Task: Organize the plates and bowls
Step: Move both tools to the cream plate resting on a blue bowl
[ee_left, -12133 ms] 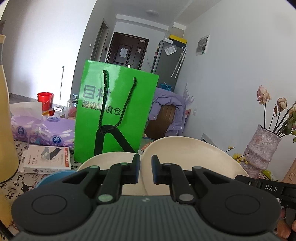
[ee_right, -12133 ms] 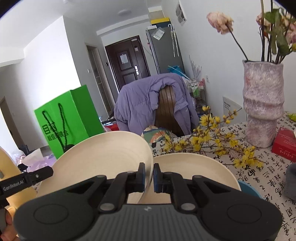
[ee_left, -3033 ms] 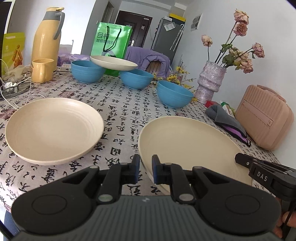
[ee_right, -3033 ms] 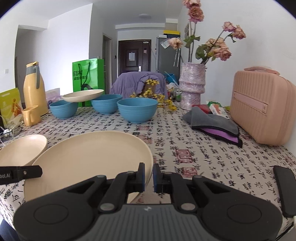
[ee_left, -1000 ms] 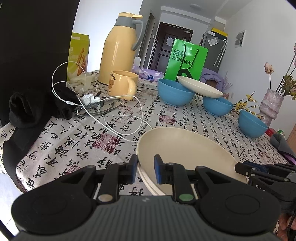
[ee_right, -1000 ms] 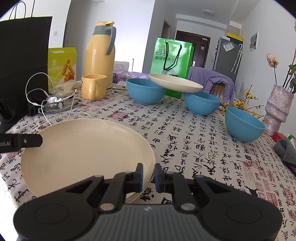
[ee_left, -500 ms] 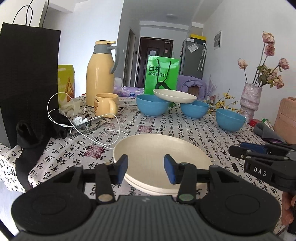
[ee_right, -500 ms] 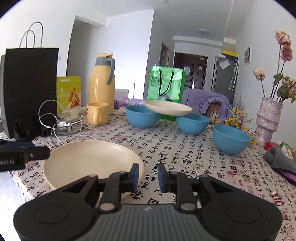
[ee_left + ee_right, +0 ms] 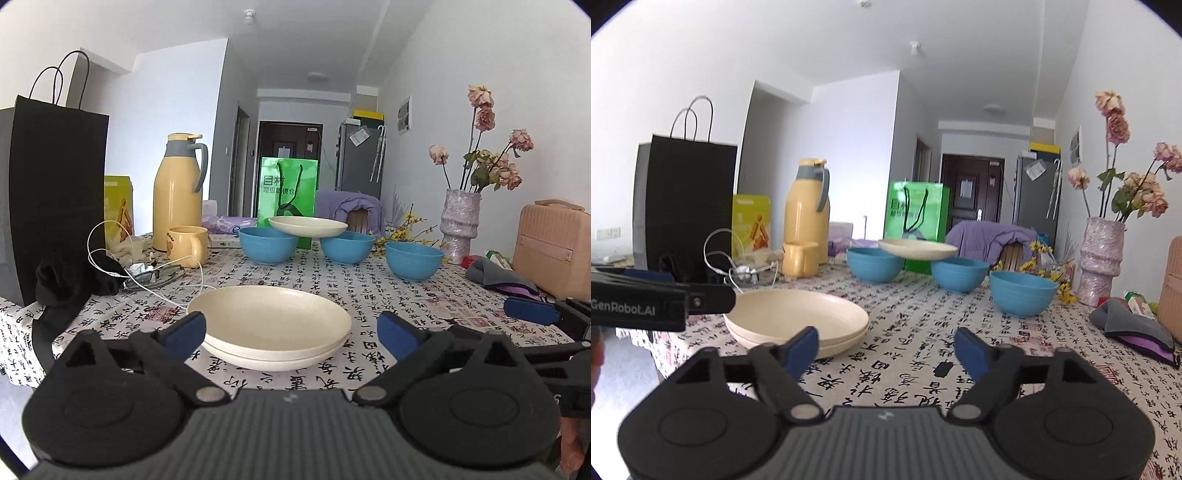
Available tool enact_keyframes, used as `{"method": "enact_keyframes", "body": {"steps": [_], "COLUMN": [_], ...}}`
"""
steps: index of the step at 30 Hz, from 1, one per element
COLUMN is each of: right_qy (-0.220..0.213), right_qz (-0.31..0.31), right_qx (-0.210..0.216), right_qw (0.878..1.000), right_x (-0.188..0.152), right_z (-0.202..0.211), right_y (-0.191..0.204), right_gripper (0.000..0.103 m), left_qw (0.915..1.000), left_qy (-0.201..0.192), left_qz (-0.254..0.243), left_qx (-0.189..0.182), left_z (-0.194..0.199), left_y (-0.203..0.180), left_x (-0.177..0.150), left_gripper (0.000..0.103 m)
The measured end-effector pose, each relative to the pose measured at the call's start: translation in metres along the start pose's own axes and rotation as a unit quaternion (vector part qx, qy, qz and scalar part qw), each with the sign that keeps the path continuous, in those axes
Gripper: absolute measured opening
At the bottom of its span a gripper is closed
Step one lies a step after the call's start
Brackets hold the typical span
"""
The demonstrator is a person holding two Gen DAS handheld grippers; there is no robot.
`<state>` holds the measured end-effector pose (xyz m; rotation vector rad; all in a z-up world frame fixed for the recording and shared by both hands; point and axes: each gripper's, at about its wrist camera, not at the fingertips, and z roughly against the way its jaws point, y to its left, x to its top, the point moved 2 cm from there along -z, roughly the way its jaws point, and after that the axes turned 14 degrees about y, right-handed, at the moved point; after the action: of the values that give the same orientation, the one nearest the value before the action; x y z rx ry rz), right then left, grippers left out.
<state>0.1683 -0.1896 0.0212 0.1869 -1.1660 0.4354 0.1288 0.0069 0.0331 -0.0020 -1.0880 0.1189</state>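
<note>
**Plates and bowls on patterned table**

Table (image 9: 332, 280). Two cream plates (image 9: 273, 325), stacked, near edge. Three blue bowls (image 9: 413, 258) behind; cream plate (image 9: 306, 226) resting across two. Left gripper (image 9: 290, 332) and right gripper (image 9: 886, 349): jaws spread wide, empty.

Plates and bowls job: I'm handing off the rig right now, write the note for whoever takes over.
Left gripper: open, empty, backed off the stack.
Right gripper: open, empty.
Two cream plates sit nested at the near table edge: done.
Third cream plate rests across the rims of the left blue bowl and middle blue bowl.
Right blue bowl stands apart near the vase.
Left: probably add the third plate to the stack, then nest the three bowls.
</note>
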Motion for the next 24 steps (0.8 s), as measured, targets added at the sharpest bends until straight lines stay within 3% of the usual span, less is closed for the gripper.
{"method": "enact_keyframes", "body": {"steps": [2, 6, 10, 24], "right_qy": [-0.008, -0.016, -0.022, -0.007], "right_qz": [0.0, 0.007, -0.001, -0.004], "right_qx": [-0.003, -0.025, -0.028, -0.032], "right_qw": [1.0, 1.0, 0.999, 0.999], "right_x": [-0.004, -0.008, -0.006, 0.025], "right_z": [0.007, 0.012, 0.013, -0.031], "right_y": [-0.002, -0.004, -0.01, -0.026], "right_gripper": [0.087, 0.1, 0.103, 0.103], "left_qw": [0.9999, 0.9998, 0.9997, 0.9994], "left_qy": [0.007, 0.006, 0.005, 0.029], "left_qz": [-0.01, -0.019, -0.022, -0.019], "left_qx": [-0.001, 0.0, 0.0, -0.009], "left_z": [-0.001, -0.001, -0.004, -0.056], "left_y": [-0.005, -0.01, -0.011, 0.003], "left_x": [-0.001, 0.0, 0.004, 0.044], "left_gripper": [0.103, 0.103, 0.103, 0.103]}}
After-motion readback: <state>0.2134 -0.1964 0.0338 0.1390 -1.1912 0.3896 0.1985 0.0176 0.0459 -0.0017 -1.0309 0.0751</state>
